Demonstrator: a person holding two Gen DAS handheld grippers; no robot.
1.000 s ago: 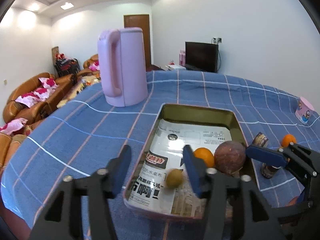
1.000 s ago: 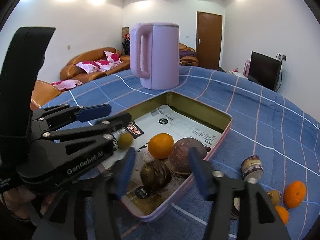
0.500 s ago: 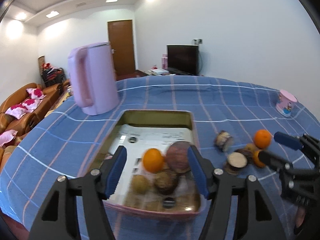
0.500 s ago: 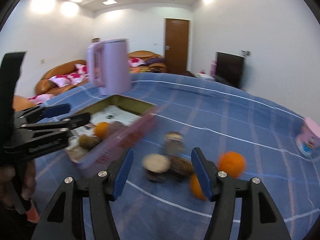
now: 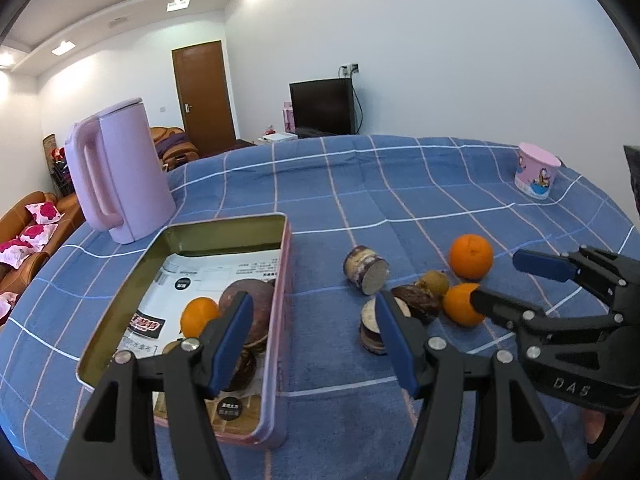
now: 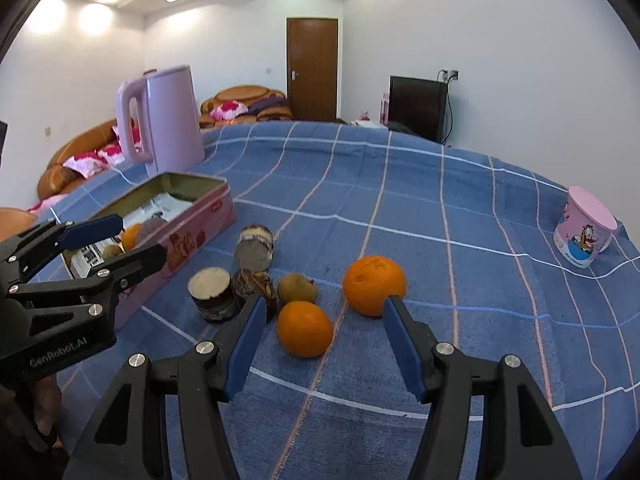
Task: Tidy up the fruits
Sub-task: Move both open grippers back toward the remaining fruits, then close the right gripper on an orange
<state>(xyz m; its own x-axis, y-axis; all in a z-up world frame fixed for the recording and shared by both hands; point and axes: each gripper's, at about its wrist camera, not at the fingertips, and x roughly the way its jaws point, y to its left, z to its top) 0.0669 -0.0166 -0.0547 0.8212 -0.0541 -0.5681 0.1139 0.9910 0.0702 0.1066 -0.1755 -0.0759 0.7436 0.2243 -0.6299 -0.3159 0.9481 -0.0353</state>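
Over a tabletop (image 5: 400, 184) draped in blue checked cloth, I hold both tools tilted down toward the fruit. Toward the left edge stands a lilac kettle (image 5: 120, 176); just in front of it lies the pink tin tray (image 5: 276, 320), lined with printed paper and already carrying a small orange (image 5: 198, 316), a large brown round fruit (image 5: 256, 300) and other dark fruit partly hidden behind my tool.

My left tool (image 5: 316, 332) hangs over the tray's right rim, its blue pads (image 5: 232, 340) apart with nothing between them.

To the right of the tray, near the middle of the tabletop, the loose fruit sits in a cluster: two cut brown pieces (image 6: 252, 246) showing pale faces, a dark wrinkled fruit (image 6: 254, 284), a small greenish-brown fruit (image 6: 298, 288), and two oranges, the nearer one (image 6: 304, 328) just beside the cluster and the larger (image 6: 374, 284) a little apart.

My right tool (image 6: 324, 332) hovers low above the nearer orange, pads apart and gripping nothing.

A pink cartoon cup (image 6: 584, 232) stands near the right edge.
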